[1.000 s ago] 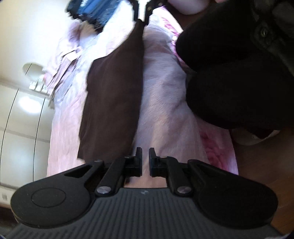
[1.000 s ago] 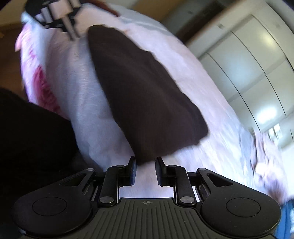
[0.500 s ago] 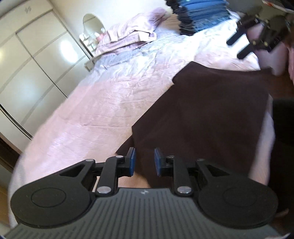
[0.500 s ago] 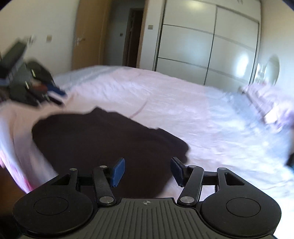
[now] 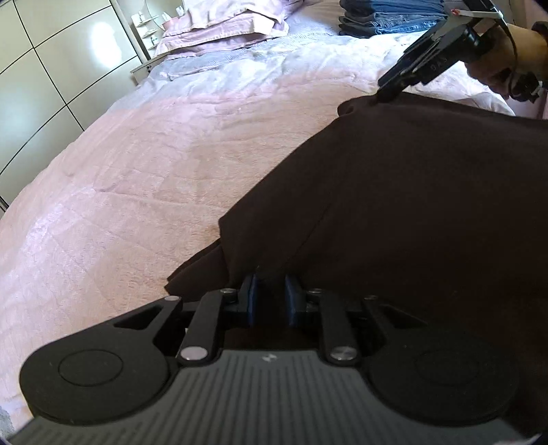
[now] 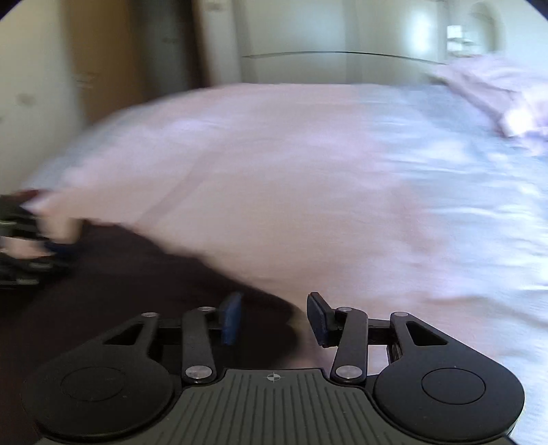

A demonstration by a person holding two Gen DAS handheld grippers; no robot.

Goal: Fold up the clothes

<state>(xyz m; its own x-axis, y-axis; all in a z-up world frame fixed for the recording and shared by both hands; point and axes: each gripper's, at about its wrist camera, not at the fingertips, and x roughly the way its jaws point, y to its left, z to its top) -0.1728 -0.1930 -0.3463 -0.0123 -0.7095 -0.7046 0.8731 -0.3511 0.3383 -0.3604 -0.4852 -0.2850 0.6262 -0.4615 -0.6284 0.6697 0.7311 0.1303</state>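
The dark brown cloth garment (image 5: pixel 411 205) lies spread on the bed and fills the right half of your left wrist view; in your right wrist view it is the dark mass at the lower left (image 6: pixel 120 274). Your left gripper (image 5: pixel 270 294) sits at the bottom centre of its view with the blue pads narrow and closing, a fold of the garment's edge standing between them; whether the pads already press on it is hard to tell. Your right gripper (image 6: pixel 274 315) has its jaws at a middling gap and closing, over the garment's far corner, and the cloth is not pinched there; in the left wrist view the same tool (image 5: pixel 394 89) points down at the garment's upper corner in the upper right of the frame, with your hand (image 5: pixel 507 58) behind it.

The garment rests on a pale pink quilted bedspread (image 5: pixel 154 171) that turns grey-lilac toward the top of the frame. Pink pillows (image 5: pixel 233 20) lie at the upper centre, and a stack of folded blue jeans (image 5: pixel 387 17) stands on the bed to their right. Glossy cream wardrobe doors (image 5: pixel 51 68) fill the upper left. The right wrist view is blurred; it shows the wardrobe (image 6: pixel 325 34) at the top and a brown wooden door (image 6: pixel 102 51) in the upper left.
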